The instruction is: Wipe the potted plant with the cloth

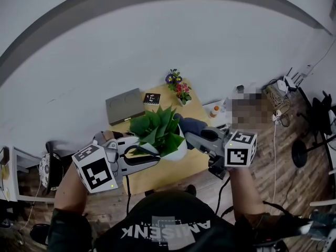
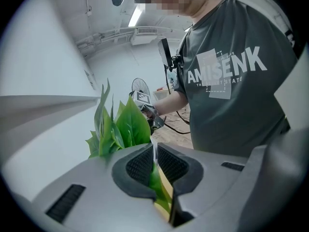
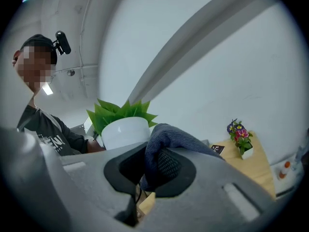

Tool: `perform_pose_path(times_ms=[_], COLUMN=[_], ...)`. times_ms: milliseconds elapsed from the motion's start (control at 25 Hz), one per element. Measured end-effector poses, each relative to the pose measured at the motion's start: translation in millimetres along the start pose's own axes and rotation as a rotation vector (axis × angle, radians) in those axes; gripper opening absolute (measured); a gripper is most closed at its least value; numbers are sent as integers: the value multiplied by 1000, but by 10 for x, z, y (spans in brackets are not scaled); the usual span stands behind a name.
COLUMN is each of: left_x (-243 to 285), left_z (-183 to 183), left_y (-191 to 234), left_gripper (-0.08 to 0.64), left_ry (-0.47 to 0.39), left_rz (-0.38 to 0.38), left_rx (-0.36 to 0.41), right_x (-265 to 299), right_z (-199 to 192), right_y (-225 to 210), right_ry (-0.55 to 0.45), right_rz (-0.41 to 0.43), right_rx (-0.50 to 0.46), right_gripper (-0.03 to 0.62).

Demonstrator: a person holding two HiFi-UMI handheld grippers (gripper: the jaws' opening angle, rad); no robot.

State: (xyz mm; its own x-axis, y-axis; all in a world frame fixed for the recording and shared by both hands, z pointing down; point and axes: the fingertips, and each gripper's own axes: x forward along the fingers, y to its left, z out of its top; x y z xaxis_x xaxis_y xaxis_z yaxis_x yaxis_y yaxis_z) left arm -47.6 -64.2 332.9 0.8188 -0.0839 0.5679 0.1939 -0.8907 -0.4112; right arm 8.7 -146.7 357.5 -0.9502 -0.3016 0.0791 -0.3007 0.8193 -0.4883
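Shirt (image 2: 231,81): read "AMISENK" (smaller print beneath was too fine to read).
Left claw (image 2: 155,151): closed on a leaf (image 2: 155,182) of the potted plant (image 1: 157,130).
Right claw (image 3: 152,153): clamped on the dark cloth (image 3: 169,134), near the white pot (image 3: 124,129).
Plant's place: on the counter (image 1: 173,175), between both claws.
Handling: leaves looked thin and bendy, probably easy to crease; best held by one leaf and wiped lightly.
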Motion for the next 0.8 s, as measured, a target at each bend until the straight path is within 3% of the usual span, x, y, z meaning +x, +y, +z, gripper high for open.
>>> perform_pose_path(times_ms=[440,600,800], left_x=[76,69,82], left_z=[11,41,97], left_y=[1,-2,-43], left_gripper=[25,23,23], left_ry=[-2,-33,-42], left_rz=[-49,-78,-126], left_rx=[11,-9,1], right_x=[-196,-228,-138], right_z=[-425,-177,306], right_y=[-177,-155,37], right_ry=[52,8,-37], right_rz=[6,19,111], right_rx=[86,54,-18], right_gripper=[28,28,28])
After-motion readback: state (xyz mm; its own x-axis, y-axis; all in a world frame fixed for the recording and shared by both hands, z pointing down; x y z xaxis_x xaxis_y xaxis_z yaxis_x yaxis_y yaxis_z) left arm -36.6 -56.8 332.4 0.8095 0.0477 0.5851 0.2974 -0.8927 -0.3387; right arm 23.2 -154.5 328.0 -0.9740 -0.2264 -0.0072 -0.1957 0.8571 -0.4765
